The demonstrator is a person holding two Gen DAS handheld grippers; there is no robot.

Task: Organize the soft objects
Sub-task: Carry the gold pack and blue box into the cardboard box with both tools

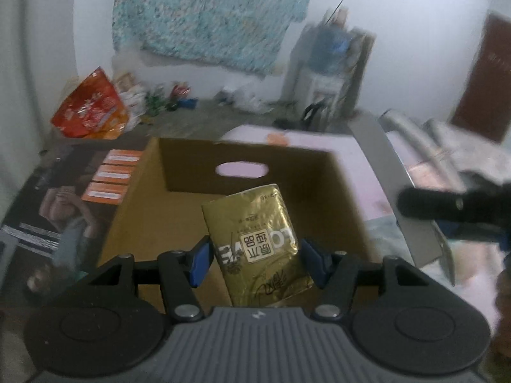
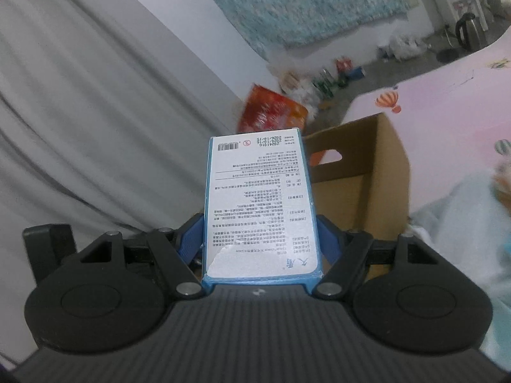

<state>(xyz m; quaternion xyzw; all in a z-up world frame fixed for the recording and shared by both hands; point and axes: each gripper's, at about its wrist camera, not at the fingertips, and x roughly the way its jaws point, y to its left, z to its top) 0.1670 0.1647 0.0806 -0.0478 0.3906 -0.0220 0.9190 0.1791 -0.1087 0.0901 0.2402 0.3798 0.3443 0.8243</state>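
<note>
Carrying one item in each hand looks like the way to bring two things to the cardboard box (image 1: 242, 172) in a single trip, which is why both grippers are loaded at once. In the left wrist view the left gripper (image 1: 254, 260) has its blue pads (image 1: 200, 263) pressed against the two long sides of a gold foil pack (image 1: 255, 239), clamped about halfway up it; the pack sticks out forward past the fingertips, tilted a little to the left, with its lower end running back between the fingers toward the gripper body. Beyond the fingertips lies the open box, so the pack seems to be held over the opening, ready to be let go there, though blur makes the exact height hard to judge. In the right wrist view the right gripper (image 2: 260, 239) is closed on a blue-edged white packet (image 2: 260, 204) printed with small text; the fingers (image 2: 188, 242) grip its two long edges near the rear end, and most of its length reaches ahead of the tips, roughly straight along them. Holding it by the narrow sides keeps the broad printed face up and the packet steady. From this side the box (image 2: 361, 188) sits ahead and to the right of the fingertips, near but not under them, so this packet probably needs to travel farther before release
</note>
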